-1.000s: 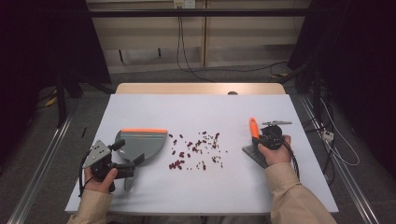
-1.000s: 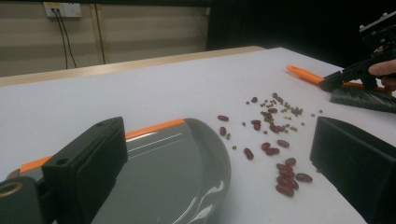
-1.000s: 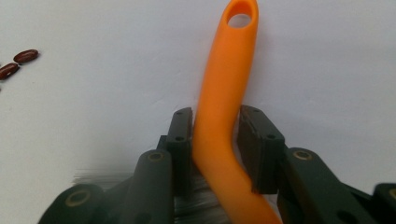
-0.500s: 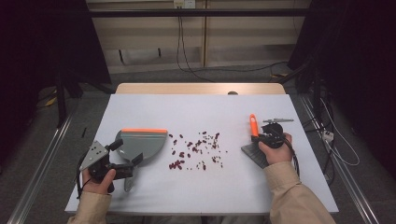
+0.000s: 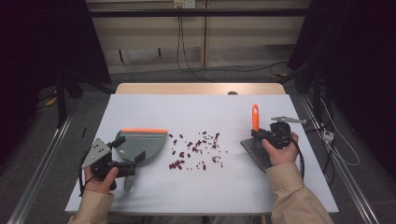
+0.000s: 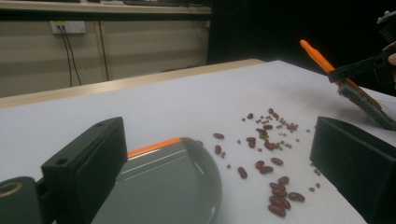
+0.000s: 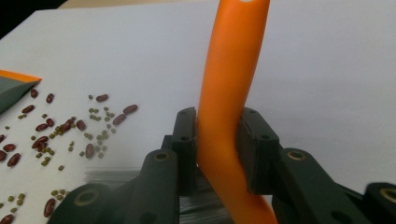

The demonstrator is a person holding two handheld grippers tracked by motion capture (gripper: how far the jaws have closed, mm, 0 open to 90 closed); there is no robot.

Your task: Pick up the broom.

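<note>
Orange-handled brush (image 5: 255, 117): clamped by its handle between the jaws of the right gripper (image 5: 275, 135), which have just been closing with the handle between them; bristles (image 5: 254, 153) at the table's (image 5: 196, 105) right side. Against the earlier frame, brush and hand sit slightly higher. Grey dustpan (image 5: 140, 144) with orange edge: flat on the table, left of the scattered red beans (image 5: 196, 149), position unchanged. Left gripper (image 5: 122, 164): at the dustpan's near side, place little changed; in the left gripper view its jaws stand wide apart with the pan (image 6: 163, 182) between them; whether they grip it cannot be told.
</note>
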